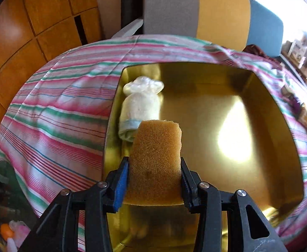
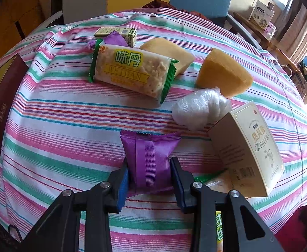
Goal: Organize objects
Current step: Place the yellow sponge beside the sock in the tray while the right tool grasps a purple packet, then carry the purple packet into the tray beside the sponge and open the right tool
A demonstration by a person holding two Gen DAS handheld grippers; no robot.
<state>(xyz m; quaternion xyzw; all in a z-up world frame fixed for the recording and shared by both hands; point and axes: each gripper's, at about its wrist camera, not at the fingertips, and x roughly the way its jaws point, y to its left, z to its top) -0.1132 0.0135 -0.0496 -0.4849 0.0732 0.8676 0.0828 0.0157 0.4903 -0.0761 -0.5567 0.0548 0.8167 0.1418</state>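
Observation:
In the left wrist view my left gripper (image 1: 154, 170) is shut on a yellow-brown sponge (image 1: 156, 147) and holds it over the gold-lined box (image 1: 265, 126). A white rolled cloth in plastic (image 1: 139, 107) lies inside the box along its left wall. In the right wrist view my right gripper (image 2: 149, 174) is shut on a purple snack packet (image 2: 150, 157) that sits low over the striped tablecloth (image 2: 58, 126). Beyond it lie a green-edged rice cracker pack (image 2: 132, 71), two more sponges (image 2: 224, 73) (image 2: 168, 52), a crumpled plastic bag (image 2: 199, 108) and a cream carton (image 2: 248, 147).
A small green-and-cream box (image 2: 117, 34) and another purple packet (image 2: 113, 40) lie at the table's far side. The dark maroon outer wall of the box (image 2: 2, 109) stands at the left edge. Chairs with grey, yellow and blue backs (image 1: 222, 12) stand behind the table. Wooden floor (image 1: 16, 42) lies to the left.

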